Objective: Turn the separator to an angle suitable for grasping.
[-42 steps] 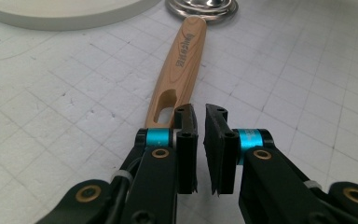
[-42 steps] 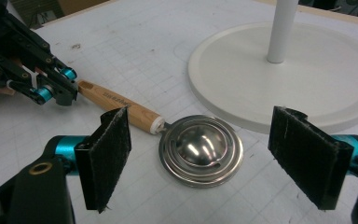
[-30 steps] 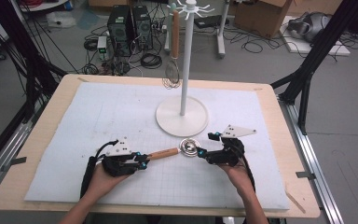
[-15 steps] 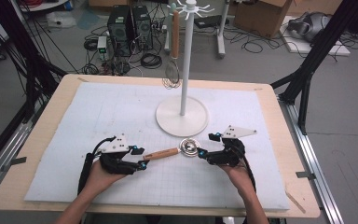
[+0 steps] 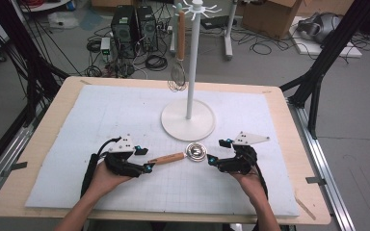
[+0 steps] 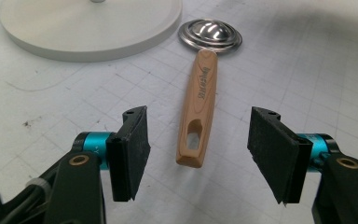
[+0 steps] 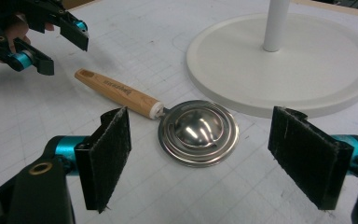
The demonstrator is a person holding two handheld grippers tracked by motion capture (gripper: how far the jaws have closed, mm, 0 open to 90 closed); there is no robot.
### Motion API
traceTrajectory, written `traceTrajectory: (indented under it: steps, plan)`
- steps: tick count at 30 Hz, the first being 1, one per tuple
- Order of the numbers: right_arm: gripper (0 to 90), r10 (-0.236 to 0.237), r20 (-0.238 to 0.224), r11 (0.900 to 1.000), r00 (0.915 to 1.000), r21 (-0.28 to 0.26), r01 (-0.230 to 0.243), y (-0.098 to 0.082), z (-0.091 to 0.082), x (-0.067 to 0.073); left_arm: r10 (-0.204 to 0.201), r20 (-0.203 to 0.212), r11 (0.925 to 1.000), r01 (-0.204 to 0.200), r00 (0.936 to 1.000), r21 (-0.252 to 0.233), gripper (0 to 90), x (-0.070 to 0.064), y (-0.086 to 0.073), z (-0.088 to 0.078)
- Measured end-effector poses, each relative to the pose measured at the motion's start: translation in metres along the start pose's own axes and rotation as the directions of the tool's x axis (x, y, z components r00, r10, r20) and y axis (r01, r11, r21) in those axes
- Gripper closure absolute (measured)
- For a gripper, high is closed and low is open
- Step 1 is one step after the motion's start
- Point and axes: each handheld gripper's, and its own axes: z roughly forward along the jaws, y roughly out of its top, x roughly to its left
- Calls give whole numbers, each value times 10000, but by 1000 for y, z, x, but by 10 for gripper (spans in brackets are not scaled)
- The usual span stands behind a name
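Because the wooden-handled steel utensil [image 5: 179,155] lies flat beside the white stand base [image 5: 188,120], both the left gripper [image 5: 144,159] and right gripper [image 5: 218,151] flank it, jaws released; the left's have just been opening around the handle end.

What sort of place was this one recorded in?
Most likely a lab or workshop set up for recording. A wooden table with a white gridded mat sits inside a black metal frame, and black computer towers with tangled cables stand on the grey floor behind.
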Motion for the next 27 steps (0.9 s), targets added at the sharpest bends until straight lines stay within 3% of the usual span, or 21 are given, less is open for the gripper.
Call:
traceTrajectory:
  steps: [5,13,19,22,27]
  plan:
    - [204,-5,14,10000,10000,-18,5,0,-2,1,-84,80,9999,85,9999,-77,384,4,4,-2]
    - [204,-64,-23,10000,10000,42,65,0,-1,1,-1,-51,9983,4,10000,590,378,5,0,7]
    - [204,-35,-49,10000,10000,79,35,0,-1,2,144,281,9940,-174,9995,1084,389,3,-2,20]
    - [204,-74,-52,10000,10000,52,74,0,0,2,176,118,9914,-190,9998,1291,389,2,-3,25]
    - [204,-109,-79,9999,9999,125,110,0,2,1,137,157,9908,-157,9998,1343,427,2,-4,33]
